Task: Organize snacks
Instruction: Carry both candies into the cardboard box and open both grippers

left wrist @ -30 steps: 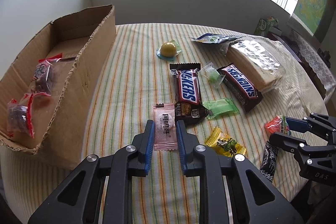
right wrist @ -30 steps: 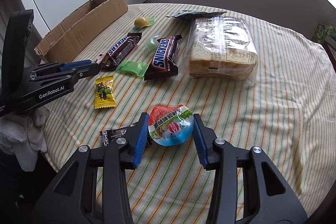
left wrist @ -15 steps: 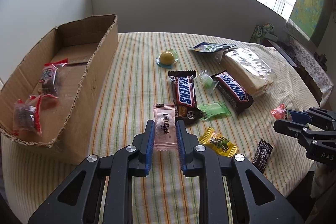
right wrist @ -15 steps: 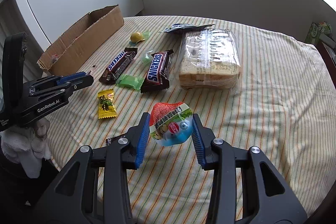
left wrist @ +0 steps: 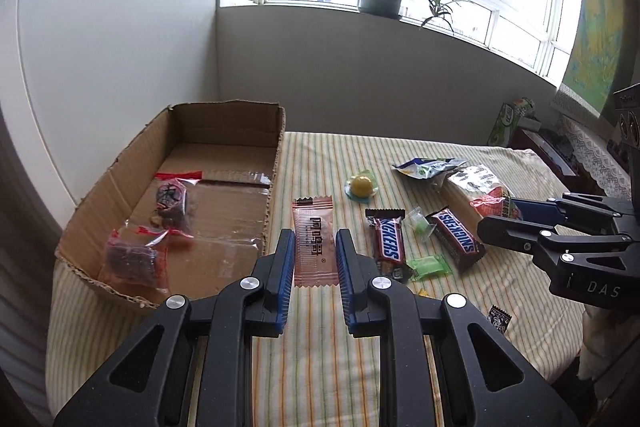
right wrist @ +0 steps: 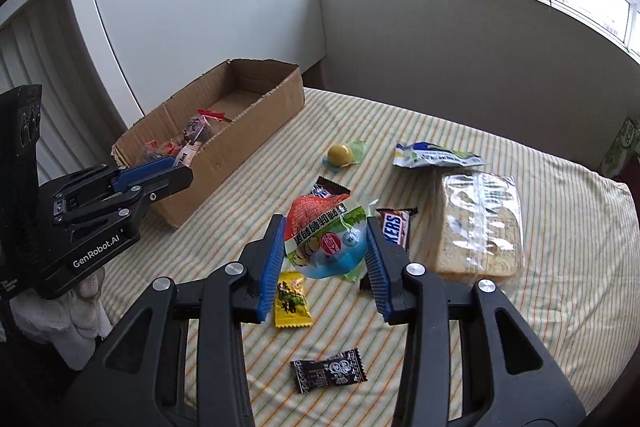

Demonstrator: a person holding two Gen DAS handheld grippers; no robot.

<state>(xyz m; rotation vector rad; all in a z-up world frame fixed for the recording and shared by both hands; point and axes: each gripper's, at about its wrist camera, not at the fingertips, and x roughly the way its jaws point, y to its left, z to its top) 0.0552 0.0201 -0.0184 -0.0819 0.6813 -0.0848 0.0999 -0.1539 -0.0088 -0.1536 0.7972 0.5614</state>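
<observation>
While each hand-held gripper grips a packet, the cardboard box holds two red-edged packets.

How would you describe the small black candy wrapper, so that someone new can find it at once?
Start at the striped tablecloth and go to its near edge, in front of the right tongs. There lies the black candy wrapper, just beyond the yellow candy. It is the only black packet with white print, flat and alone.

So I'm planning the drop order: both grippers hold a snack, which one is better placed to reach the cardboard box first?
Left. The left gripper, shut on the pink wafer packet, sits beside the cardboard box; the right gripper, holding its round snack pouch, is farther off.
</observation>
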